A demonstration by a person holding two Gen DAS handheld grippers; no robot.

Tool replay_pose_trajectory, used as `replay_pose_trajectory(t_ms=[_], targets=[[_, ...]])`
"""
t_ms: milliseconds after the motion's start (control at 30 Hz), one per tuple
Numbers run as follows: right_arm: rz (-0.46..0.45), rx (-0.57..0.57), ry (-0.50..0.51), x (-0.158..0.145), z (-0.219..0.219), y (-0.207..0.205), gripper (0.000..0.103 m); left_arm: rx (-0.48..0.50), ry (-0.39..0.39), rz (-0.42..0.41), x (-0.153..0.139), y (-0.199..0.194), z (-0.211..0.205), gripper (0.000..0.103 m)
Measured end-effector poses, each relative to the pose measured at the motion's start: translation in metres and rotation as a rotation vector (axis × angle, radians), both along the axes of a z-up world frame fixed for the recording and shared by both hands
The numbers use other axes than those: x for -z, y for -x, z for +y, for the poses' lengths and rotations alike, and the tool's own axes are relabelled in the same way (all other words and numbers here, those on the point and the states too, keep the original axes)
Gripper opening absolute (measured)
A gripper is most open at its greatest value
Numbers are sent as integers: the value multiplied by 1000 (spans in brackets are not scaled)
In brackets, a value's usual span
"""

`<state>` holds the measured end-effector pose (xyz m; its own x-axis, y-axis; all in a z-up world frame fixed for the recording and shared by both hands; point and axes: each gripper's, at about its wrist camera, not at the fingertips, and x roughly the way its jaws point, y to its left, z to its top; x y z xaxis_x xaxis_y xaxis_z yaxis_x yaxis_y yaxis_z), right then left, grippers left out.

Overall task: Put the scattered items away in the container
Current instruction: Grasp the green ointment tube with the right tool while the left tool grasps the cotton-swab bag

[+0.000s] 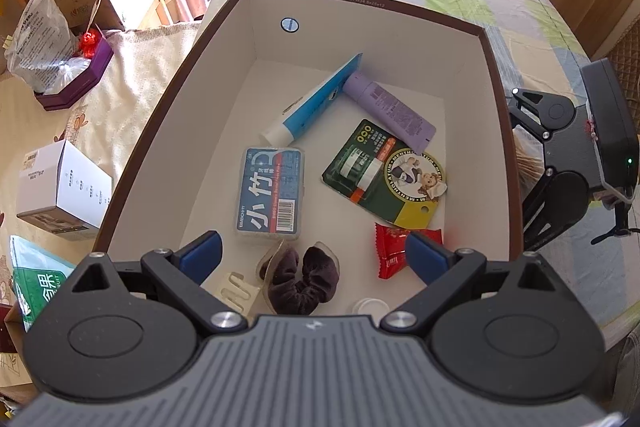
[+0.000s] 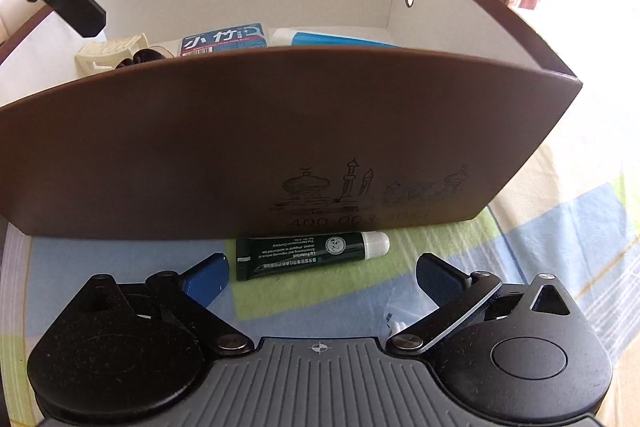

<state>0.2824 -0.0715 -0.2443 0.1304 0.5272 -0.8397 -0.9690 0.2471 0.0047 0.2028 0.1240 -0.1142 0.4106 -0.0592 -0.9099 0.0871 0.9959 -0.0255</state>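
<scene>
The left gripper (image 1: 312, 255) hangs wide open and empty over the brown box's (image 1: 500, 95) lower rim — floss case (image 1: 272, 195), tubes, scrunchie (image 1: 302, 281) inside. The right gripper (image 2: 322, 277), equally spread, holds nothing — the green tube (image 2: 308, 253) lies mid-frame on the cloth against the box's outer wall.

checked tablecloth (image 2: 560, 235), brown box (image 2: 240, 147), green tube (image 2: 304, 254)

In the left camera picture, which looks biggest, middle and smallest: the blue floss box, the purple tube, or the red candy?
1. Blue floss box
2. Purple tube, though it lies farther from the camera, so it may be less small than it looks
3. Red candy, partly hidden by a finger
</scene>
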Motion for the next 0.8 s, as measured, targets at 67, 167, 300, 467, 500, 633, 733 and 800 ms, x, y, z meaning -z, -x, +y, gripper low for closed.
replay_pose_trajectory(t_ms=[67, 167, 300, 467, 500, 633, 733, 800], targets=[[12, -10, -5, 1, 1, -2, 103, -2, 1, 7, 2, 0, 0, 96], [7, -29, -18, 2, 2, -1, 103, -4, -3, 15, 5, 0, 1, 96], [25, -49, -26, 1, 2, -2, 87, -8, -6, 21, 6, 0, 3, 96], [27, -52, -4, -3, 0, 2, 86, -10, -6, 19, 6, -1, 1, 96], [24, -48, -1, -3, -2, 4, 86, -9, -5, 19, 6, -1, 0, 96], [10, -46, 10, -7, -10, 18, 86, -3, -4, 20, 7, 1, -4, 96], [7, -28, -1, -17, -22, 28, 86, 0, -6, 21, 7, 1, -8, 96], [2, -3, -20, -27, -35, 34, 86, 5, -2, 13, 4, 1, -12, 96]])
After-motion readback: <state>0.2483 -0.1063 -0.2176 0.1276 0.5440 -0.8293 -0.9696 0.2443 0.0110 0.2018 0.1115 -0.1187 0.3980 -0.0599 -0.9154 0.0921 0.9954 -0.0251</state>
